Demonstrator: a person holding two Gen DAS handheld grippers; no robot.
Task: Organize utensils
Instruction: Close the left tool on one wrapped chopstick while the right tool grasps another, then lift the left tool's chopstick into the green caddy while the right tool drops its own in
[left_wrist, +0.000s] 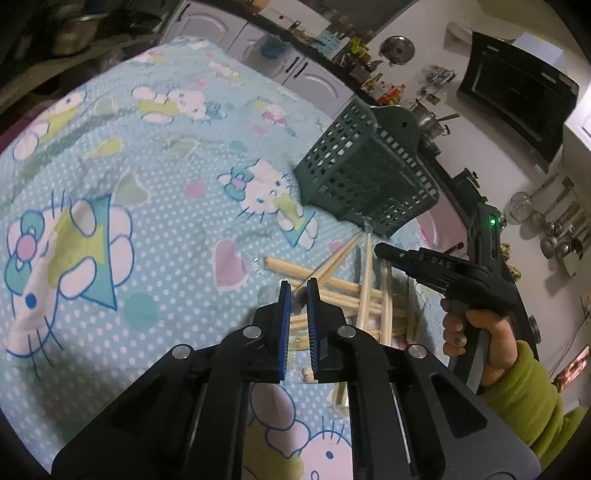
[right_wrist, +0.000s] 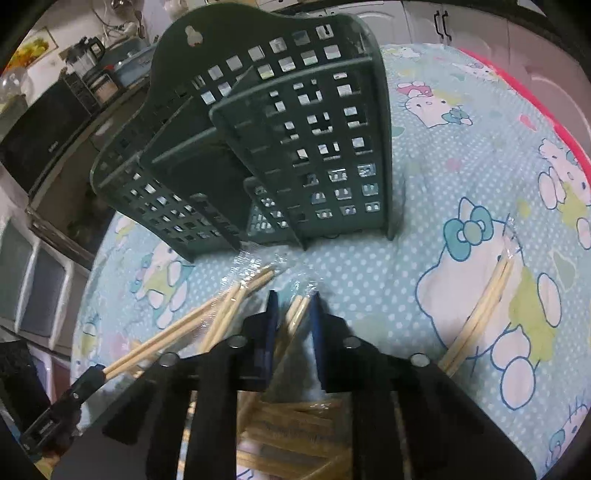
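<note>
Right wrist view: our right gripper part-open w/ chopsticks between fingers; rack just above, centre frame. Left gripper part-open astride the chopstick pile.

"DAS" on right claw body (raised ltrs, rest illegible)

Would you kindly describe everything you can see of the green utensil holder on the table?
The green utensil holder is dark green, plastic-looking, with square-grid perforated walls, stepped compartments and a taller back panel with a keyhole hanging slot. It stands on the Hello Kitty tablecloth, looks empty, and neither gripper touches it. Wrapped chopsticks lie just in front of its base, their wrapper tips about reaching it.
</note>
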